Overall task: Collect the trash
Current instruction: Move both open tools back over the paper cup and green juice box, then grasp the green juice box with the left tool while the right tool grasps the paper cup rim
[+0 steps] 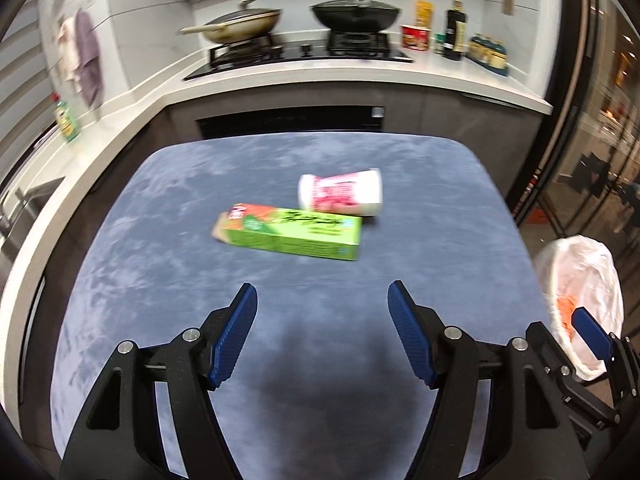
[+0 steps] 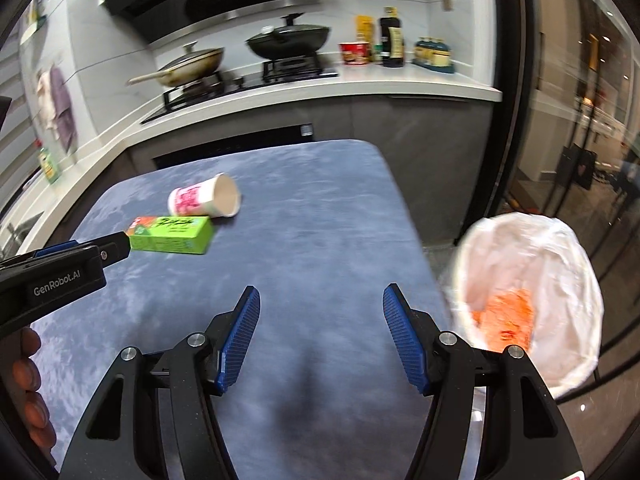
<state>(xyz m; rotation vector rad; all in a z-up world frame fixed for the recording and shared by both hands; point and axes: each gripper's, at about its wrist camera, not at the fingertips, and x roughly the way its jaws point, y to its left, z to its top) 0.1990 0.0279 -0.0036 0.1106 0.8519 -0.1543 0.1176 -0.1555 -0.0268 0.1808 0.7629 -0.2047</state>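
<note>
A green carton (image 1: pixel 292 234) (image 2: pixel 172 234) lies flat on the blue-covered table (image 1: pixel 160 240) (image 2: pixel 320 220). Just behind it a white paper cup with pink print (image 1: pixel 342 198) (image 2: pixel 204 200) lies on its side. My left gripper (image 1: pixel 321 292) hovers open over the near half of the table with nothing between its blue pads. My right gripper (image 2: pixel 321 294) is open and empty too, beside the table's right edge. A bin lined with a white bag (image 1: pixel 584 280) (image 2: pixel 528 280) stands on the floor to the right, with orange scraps (image 2: pixel 506 316) inside.
Behind the table runs a white counter (image 1: pixel 280 76) with a hob, a beige pan (image 1: pixel 240 24), a black wok (image 1: pixel 356 14), bottles and a red cup. A sink (image 1: pixel 24 208) is on the left. Glass doors (image 2: pixel 568 120) stand on the right. A person's fingers (image 2: pixel 28 376) hold the left gripper's handle.
</note>
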